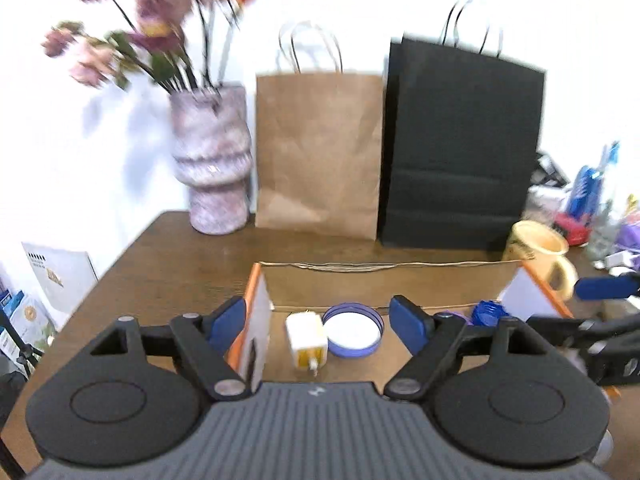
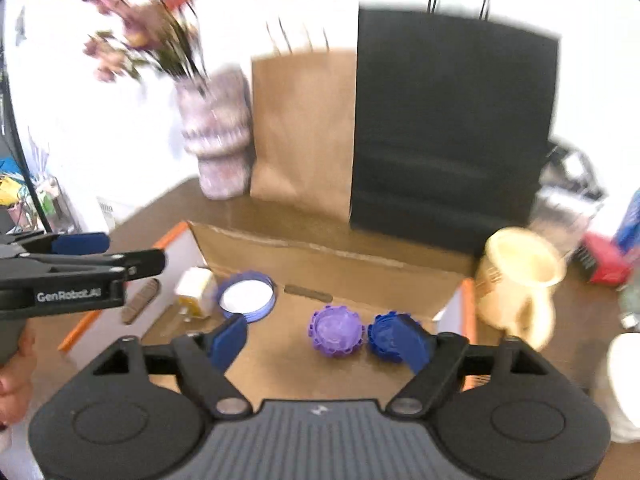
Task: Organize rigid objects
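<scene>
An open cardboard box [image 1: 384,280] [image 2: 320,256] lies on the wooden table. Inside it are a white charger plug [image 1: 306,340] [image 2: 194,286], a purple-rimmed white lid [image 1: 352,330] [image 2: 246,294], a purple cap [image 2: 336,330] and a dark blue cap [image 2: 386,334] [image 1: 488,312]. My left gripper [image 1: 320,320] is open and empty, hovering over the plug and lid. My right gripper [image 2: 324,340] is open and empty, over the two caps. A yellow mug [image 1: 540,252] [image 2: 520,280] stands at the box's right side.
A brown paper bag [image 1: 318,152] [image 2: 300,132], a black paper bag [image 1: 460,144] [image 2: 448,128] and a pink vase with flowers [image 1: 212,160] [image 2: 218,132] stand behind the box. Clutter [image 1: 588,200] sits at the far right. A white object [image 2: 624,384] is at the right edge.
</scene>
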`<state>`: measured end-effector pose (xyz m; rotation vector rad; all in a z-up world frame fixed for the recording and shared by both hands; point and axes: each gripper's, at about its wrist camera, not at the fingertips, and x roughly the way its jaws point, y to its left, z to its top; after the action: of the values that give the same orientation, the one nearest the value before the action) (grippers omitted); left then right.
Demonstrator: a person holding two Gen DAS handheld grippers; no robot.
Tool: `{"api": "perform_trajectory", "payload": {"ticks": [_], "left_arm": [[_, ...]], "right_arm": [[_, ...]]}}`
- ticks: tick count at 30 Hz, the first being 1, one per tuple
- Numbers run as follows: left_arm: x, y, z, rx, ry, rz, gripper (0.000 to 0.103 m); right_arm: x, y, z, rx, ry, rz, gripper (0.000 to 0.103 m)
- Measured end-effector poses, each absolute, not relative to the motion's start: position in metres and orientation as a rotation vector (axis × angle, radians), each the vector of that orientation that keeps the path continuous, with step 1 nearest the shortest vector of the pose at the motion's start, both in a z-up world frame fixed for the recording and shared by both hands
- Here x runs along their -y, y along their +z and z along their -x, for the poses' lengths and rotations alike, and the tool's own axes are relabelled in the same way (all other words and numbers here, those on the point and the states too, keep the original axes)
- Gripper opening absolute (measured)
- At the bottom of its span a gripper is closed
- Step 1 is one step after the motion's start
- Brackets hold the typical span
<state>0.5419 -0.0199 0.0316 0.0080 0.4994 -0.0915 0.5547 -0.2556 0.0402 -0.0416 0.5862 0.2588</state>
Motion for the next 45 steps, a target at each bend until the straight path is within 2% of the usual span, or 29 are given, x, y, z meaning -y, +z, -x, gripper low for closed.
{"api": "perform_trajectory", "payload": {"ticks": [5,9,12,16,20,27,31,36,38,45], "left_arm": [[-0.006,0.048,-0.462,-0.424,-0.058,-0.045,0.083],[-0.016,0.054,-0.387,-0.289,0.008,-0.045,0.086],[-0.023,0.053,-0.328,-0.226,0.006,0.002,0.088],[-0.036,0.046,-0.257,-0.202,-0.004,0.055,0.09],[-0.034,0.034,-0.215,-0.228,-0.013,-0.019,0.09],[-0.023,0.031,-0.166,-0.175,-0.006,0.032,0.09],[-0.028,0.034,-0.145,-0.149,-0.005,0.054,0.09],[-0.02,0.034,-0.121,-0.132,-0.069,-0.038,0.091],[-0.02,0.035,-0.11,-0.128,-0.098,-0.004,0.094],[-0.01,0.034,-0.105,-0.089,-0.064,-0.003,0.094]], "right_arm": [[0.258,0.056,-0.454,-0.446,0.286,-0.064,0.085],[0.259,0.052,-0.372,-0.352,0.293,-0.081,0.087],[0.26,0.049,-0.326,-0.353,0.262,-0.034,0.088],[0.257,0.049,-0.267,-0.302,0.211,-0.014,0.088],[0.262,0.037,-0.205,-0.226,0.171,-0.071,0.092],[0.275,0.027,-0.152,-0.216,0.231,-0.041,0.092],[0.27,0.016,-0.15,-0.317,0.235,-0.076,0.091],[0.262,0.009,-0.119,-0.23,0.186,-0.078,0.092],[0.264,0.009,-0.114,-0.234,0.186,-0.084,0.092],[0.266,0.013,-0.107,-0.251,0.216,-0.033,0.092]]}}
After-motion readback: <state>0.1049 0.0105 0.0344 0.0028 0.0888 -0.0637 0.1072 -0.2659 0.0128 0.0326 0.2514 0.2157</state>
